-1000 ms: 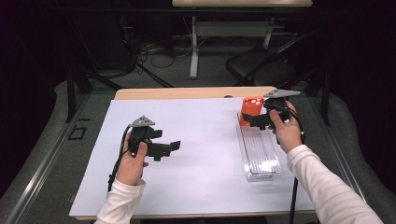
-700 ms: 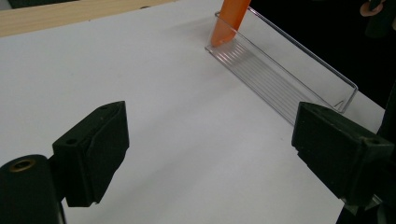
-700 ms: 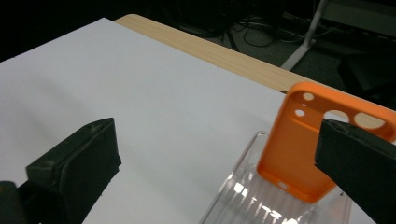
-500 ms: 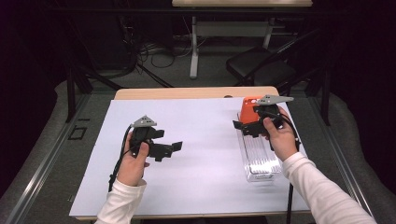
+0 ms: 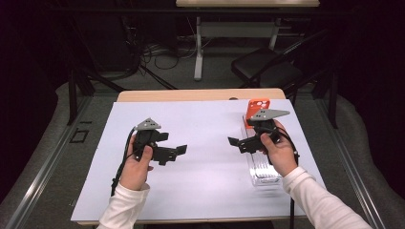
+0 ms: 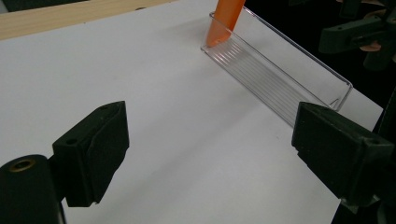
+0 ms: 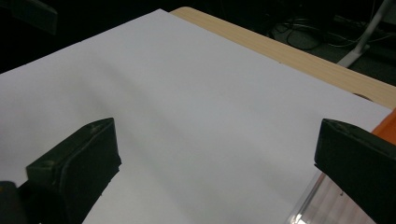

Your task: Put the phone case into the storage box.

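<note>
An orange phone case (image 5: pixel 258 105) stands upright at the far end of a long clear plastic tray (image 5: pixel 264 171) on the right of the white sheet (image 5: pixel 205 176). My right gripper (image 5: pixel 237 143) hovers at the tray's left side, near the case, jaws pointing left and open on nothing. In the right gripper view the right gripper (image 7: pixel 217 140) spans bare sheet, with the case (image 7: pixel 385 129) at the right edge. My left gripper (image 5: pixel 173 146) is held over the sheet's left half, open and empty. From the left gripper (image 6: pixel 212 135) I see the tray (image 6: pixel 280 70) and the case (image 6: pixel 225 18) beyond.
The white sheet covers most of a wooden table (image 5: pixel 191 95), whose bare strip runs along the far side. A folding chair (image 5: pixel 267 71) and a desk leg (image 5: pixel 198 52) with cables stand on the floor beyond the table.
My right gripper has moved left and a little toward the person, away from the orange case, now beside the tray's left wall. The left gripper has stayed put.
</note>
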`<state>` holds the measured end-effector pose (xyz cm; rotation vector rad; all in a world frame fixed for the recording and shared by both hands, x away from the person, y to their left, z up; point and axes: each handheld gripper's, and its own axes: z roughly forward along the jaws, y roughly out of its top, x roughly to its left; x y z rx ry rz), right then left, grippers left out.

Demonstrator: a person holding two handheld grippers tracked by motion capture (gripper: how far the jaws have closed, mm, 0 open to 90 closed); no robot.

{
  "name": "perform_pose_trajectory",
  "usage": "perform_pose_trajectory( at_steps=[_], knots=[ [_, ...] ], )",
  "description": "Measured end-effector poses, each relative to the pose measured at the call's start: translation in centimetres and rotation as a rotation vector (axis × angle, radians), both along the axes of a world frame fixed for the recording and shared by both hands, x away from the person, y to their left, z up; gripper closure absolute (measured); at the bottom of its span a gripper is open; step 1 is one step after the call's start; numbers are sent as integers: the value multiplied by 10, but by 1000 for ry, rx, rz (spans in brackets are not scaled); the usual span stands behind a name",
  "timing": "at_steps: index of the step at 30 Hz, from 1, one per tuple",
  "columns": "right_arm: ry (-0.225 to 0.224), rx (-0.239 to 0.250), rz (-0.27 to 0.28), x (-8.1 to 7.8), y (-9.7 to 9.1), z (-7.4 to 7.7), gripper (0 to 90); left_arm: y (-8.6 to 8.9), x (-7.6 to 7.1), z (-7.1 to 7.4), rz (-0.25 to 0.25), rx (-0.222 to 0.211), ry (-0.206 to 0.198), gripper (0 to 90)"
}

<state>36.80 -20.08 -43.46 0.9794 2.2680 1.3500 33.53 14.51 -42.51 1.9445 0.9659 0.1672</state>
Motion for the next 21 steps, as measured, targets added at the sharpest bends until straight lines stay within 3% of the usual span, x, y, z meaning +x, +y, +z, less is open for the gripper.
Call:
perform_pose_trajectory(
  at_steps=[6, 9, 21],
  knots=[
    [-18, 21, 26, -17, 8, -4, 0, -1, 0, 0, -5, 2, -2, 115],
    [-2, 34, 37, -24, 9, -7, 0, -1, 0, 1, -9, 4, -5, 115],
    [-20, 60, 23, -54, 12, -26, 0, -6, 1, 0, -29, 5, -9, 115]
  ],
)
